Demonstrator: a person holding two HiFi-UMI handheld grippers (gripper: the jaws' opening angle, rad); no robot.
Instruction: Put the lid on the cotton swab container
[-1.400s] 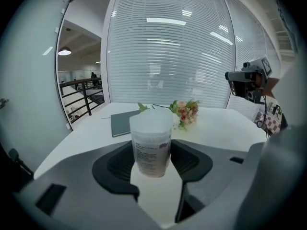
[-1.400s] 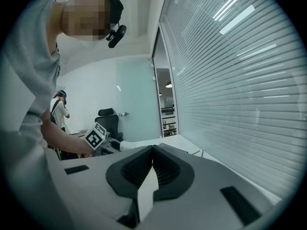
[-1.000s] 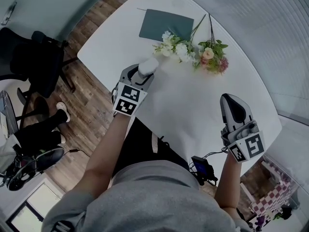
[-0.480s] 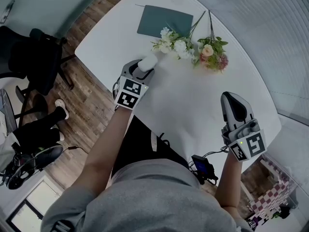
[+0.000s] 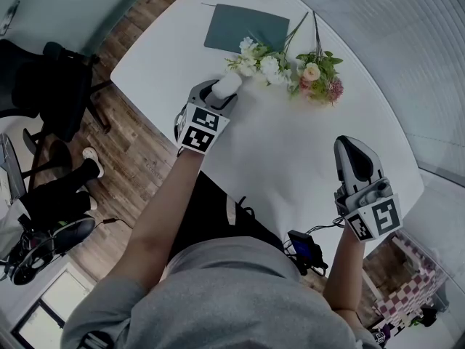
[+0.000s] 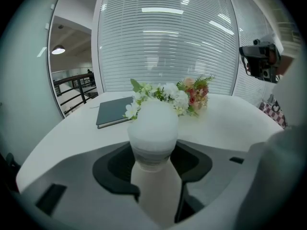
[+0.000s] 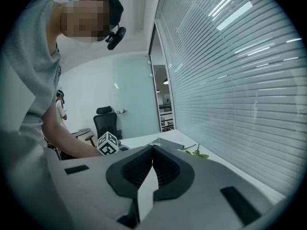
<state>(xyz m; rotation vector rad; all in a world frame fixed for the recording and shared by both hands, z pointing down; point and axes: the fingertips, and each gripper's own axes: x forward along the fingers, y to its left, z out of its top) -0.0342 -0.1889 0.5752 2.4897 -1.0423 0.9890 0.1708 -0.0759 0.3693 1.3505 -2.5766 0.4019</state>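
A white cotton swab container with a frosted domed lid on top is held between the jaws of my left gripper, which is shut on its body. It is over the white table, just in front of the flowers. My right gripper hovers near the table's near right edge. Its jaws are shut together with nothing between them. The left gripper's marker cube shows in the right gripper view.
A bunch of white and pink artificial flowers lies at the far side of the table, with a dark green notebook behind it. A black office chair stands on the wooden floor at the left.
My left gripper has carried the container farther across the table towards the flowers. The right gripper has stayed almost still.
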